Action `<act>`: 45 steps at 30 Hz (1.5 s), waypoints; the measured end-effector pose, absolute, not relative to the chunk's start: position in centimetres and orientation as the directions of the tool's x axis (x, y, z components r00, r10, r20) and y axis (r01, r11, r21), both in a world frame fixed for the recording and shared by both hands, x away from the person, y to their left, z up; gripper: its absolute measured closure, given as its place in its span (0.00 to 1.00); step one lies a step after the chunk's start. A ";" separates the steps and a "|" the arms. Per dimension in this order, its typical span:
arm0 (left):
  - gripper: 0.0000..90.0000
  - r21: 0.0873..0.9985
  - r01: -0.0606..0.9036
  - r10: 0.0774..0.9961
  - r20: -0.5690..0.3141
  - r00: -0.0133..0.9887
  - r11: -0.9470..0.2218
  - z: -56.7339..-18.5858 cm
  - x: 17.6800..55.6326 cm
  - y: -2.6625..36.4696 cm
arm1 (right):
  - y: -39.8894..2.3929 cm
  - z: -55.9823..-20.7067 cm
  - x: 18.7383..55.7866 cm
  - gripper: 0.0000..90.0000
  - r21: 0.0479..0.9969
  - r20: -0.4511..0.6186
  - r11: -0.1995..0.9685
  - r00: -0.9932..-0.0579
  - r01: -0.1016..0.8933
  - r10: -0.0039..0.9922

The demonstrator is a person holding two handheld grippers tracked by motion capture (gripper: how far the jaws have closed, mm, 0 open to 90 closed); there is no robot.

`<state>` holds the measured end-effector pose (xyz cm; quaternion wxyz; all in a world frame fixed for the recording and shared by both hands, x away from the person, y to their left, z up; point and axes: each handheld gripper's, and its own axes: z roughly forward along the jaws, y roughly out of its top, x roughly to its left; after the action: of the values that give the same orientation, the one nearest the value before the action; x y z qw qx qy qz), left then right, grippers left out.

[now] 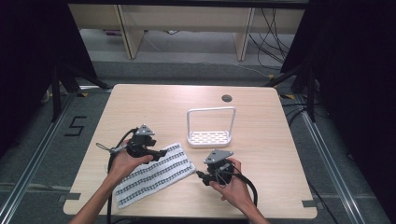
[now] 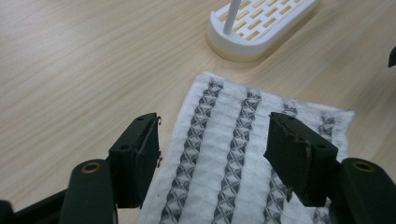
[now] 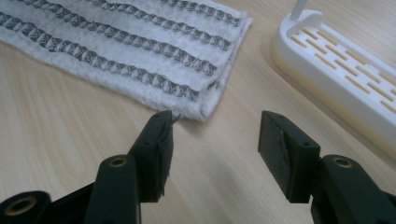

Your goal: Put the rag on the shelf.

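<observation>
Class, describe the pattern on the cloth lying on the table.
The cloth is white with dark grey stripes of small diamond shapes, clearest in the left gripper view.

Probably a lab: black curtains (image 1: 28, 70), floor rails (image 1: 28, 172), loose cables (image 1: 273, 32).

surface: wooden table (image 1: 154, 100) | on it: striped cloth (image 1: 154, 173), white rack (image 1: 209, 138)

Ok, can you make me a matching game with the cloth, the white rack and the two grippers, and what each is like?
Things:
1. cloth
2. white rack
3. left gripper
4. right gripper

Descriptions:
A. has slots in its base
B. jaws apart over the striped fabric
C. lies flat, grey stripes
D. jaws apart over bare table, near the cloth's corner

Pairs: 1-C, 2-A, 3-B, 4-D
</observation>
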<state>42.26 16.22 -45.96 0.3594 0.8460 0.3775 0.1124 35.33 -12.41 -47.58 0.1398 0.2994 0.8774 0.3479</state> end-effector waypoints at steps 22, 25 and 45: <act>0.37 0.660 0.565 0.677 -0.115 0.727 -0.494 -48.4 46.8 12.7 | -9.5 -49.1 37.3 0.58 0.663 -0.031 0.611 -0.800 0.432 0.599; 0.36 0.650 0.567 0.674 -0.112 0.730 -0.506 -48.9 47.1 12.3 | -9.5 -49.2 37.5 0.58 0.659 -0.040 0.621 -0.804 0.425 0.593; 0.49 0.587 0.560 0.643 -0.086 0.761 -0.585 -49.9 47.9 11.2 | -8.5 -50.3 38.4 0.65 0.632 -0.005 0.609 -0.784 0.479 0.621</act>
<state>47.86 11.24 -49.95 0.3050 0.8875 0.3387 0.0680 38.39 -8.53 -50.32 0.1125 0.3090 0.8899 0.3160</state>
